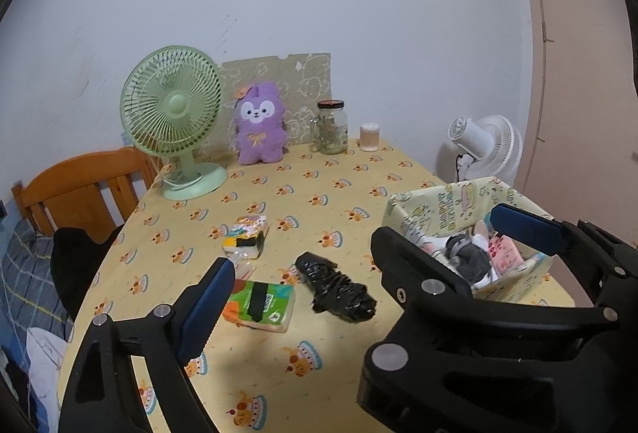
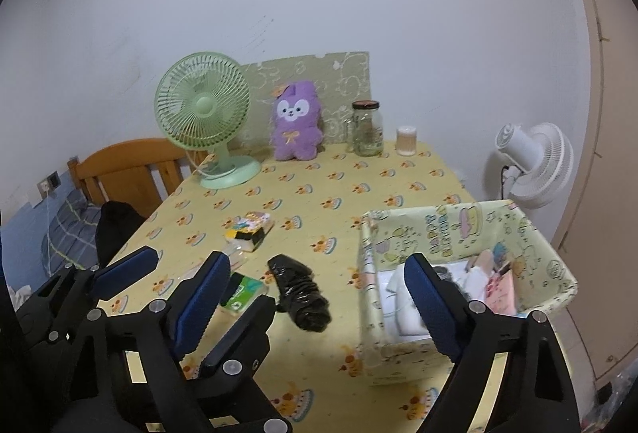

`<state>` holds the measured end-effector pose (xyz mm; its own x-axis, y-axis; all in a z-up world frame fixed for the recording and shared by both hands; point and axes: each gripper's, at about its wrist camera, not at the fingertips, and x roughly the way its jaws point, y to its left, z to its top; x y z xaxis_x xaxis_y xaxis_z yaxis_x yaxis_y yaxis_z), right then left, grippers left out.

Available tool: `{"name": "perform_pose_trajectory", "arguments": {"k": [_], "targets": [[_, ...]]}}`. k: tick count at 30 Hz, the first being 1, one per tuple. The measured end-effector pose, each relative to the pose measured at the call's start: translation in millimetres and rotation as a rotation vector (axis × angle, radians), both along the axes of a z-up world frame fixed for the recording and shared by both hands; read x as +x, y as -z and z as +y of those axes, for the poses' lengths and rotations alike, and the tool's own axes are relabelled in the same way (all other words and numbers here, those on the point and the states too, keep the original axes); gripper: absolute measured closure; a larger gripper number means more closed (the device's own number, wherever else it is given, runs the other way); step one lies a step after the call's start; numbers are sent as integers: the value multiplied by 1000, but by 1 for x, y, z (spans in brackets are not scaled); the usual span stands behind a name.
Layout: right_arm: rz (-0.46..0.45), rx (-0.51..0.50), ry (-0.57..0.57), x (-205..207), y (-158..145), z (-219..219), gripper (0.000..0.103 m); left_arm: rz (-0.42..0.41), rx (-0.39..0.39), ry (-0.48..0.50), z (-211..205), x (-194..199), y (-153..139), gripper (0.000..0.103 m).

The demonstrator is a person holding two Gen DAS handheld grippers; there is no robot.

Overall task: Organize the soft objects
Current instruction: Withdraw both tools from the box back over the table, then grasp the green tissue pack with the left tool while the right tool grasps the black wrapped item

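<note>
Left gripper (image 1: 295, 297): jaws wide apart, empty, lower centre of its frame.
Right gripper (image 2: 319, 293): jaws wide apart, nothing between them.
Black bag roll (image 1: 337, 287): lying on the table (image 1: 319, 189), centre.
Tissue pack (image 1: 261, 301): left of the roll.
Fabric box (image 2: 470, 229): right side, holding soft items.

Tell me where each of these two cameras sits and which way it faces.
Left wrist: on the left gripper, angled down across the table toward the wall; its own fingers and the right gripper show.
Right wrist: on the right gripper, facing likewise; the left gripper shows lower left.
Shared: green fan, purple plush, jar, black bundle, tissue pack, patterned box.
</note>
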<state>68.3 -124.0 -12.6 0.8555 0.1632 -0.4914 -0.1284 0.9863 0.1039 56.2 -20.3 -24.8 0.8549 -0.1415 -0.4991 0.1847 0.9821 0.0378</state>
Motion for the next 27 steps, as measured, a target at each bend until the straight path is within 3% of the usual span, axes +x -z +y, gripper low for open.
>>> {"name": "perform_pose_trajectory", "arguments": {"k": [12,16,27], "targets": [[10,-33,-45,14,16,30,17,36,19,-55,25,9,17,11],[22,-49,-55,20,20,38,22,55,13,-68,33,15,23,11],[95,-77,-90,42,46,57,26,117,31,-90,48,32,48,11]]}}
